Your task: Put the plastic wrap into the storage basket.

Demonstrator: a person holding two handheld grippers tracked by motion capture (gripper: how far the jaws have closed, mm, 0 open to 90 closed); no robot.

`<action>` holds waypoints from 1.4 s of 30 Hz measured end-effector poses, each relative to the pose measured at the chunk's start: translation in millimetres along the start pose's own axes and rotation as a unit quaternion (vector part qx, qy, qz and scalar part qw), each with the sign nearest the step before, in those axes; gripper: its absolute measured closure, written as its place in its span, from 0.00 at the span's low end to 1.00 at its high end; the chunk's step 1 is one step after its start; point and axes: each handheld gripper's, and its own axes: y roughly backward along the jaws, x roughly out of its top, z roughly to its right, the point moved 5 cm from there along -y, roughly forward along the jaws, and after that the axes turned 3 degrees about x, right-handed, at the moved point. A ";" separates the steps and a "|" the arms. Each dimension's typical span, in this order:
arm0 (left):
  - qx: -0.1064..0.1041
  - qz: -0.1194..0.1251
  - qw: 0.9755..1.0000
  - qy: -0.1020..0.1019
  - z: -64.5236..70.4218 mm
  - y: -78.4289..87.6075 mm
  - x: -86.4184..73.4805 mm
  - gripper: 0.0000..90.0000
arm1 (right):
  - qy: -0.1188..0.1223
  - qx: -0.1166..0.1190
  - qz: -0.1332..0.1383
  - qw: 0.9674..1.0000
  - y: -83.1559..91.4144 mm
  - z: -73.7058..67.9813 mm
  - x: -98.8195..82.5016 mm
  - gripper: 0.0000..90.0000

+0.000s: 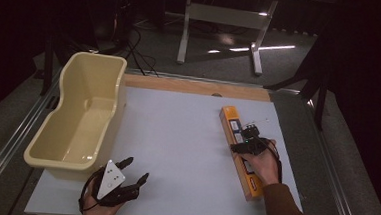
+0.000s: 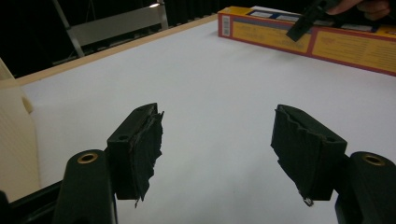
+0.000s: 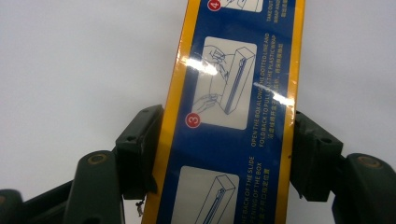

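A long orange and blue carton (image 1: 230, 121) lies lengthwise on the right of the white tabletop (image 1: 176, 151). My right gripper (image 1: 249, 141) comes down over its middle. In the right gripper view the carton (image 3: 233, 93), printed with numbered instruction panels, runs up between the jaws, and both pads (image 3: 140, 149) touch its long sides, so my right gripper (image 3: 226, 135) is shut on it. My left gripper (image 1: 136, 168) rests near the front edge at the left, open, with nothing between its jaws (image 2: 217, 126). The left gripper view also catches the carton (image 2: 327, 42) far off.
A cream plastic tub (image 1: 60, 157) stands along the table's left side, just beyond my left gripper, and its wall (image 2: 14, 140) shows at the left edge of the left gripper view. A wooden strip (image 1: 195, 86) borders the far edge. Metal stand legs (image 1: 224, 19) rise behind.
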 end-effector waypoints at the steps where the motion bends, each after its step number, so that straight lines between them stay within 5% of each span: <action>1: -0.001 -0.001 1.000 -0.001 0.6 -0.3 0.1 0.36 | 0.011 0.008 -0.026 1.000 1.5 -8.2 -0.8 0.39; 6: 0.001 -0.002 1.000 -0.001 0.8 -0.3 0.0 0.36 | 0.018 0.002 -0.080 0.997 0.9 -10.8 5.6 0.38; 7: 0.001 -0.002 1.000 -0.001 0.5 -0.1 0.0 0.37 | 0.012 0.006 -0.111 0.994 -0.9 -10.6 9.0 0.38; 10: 0.002 0.000 1.000 0.002 -0.4 0.2 0.0 0.37 | 0.007 0.007 -0.148 0.989 -3.9 -10.1 13.4 0.38; 20: 0.003 0.000 1.000 0.002 -0.6 0.3 0.0 0.37 | -0.023 0.012 -0.216 0.976 -8.2 -8.8 20.6 0.41; 27: 0.004 -0.001 1.000 0.003 -1.3 -0.1 -0.1 0.37 | -0.042 0.024 -0.222 0.974 -6.9 -7.7 21.8 0.43; 29: 0.005 -0.001 1.000 0.003 -1.3 -0.1 -0.1 0.37 | -0.059 0.063 -0.220 0.972 -5.0 -12.2 22.9 0.43; 42: 0.008 0.003 1.000 0.003 -2.4 1.2 0.3 0.37 | -0.071 0.165 -0.164 0.970 5.2 -52.6 42.9 0.43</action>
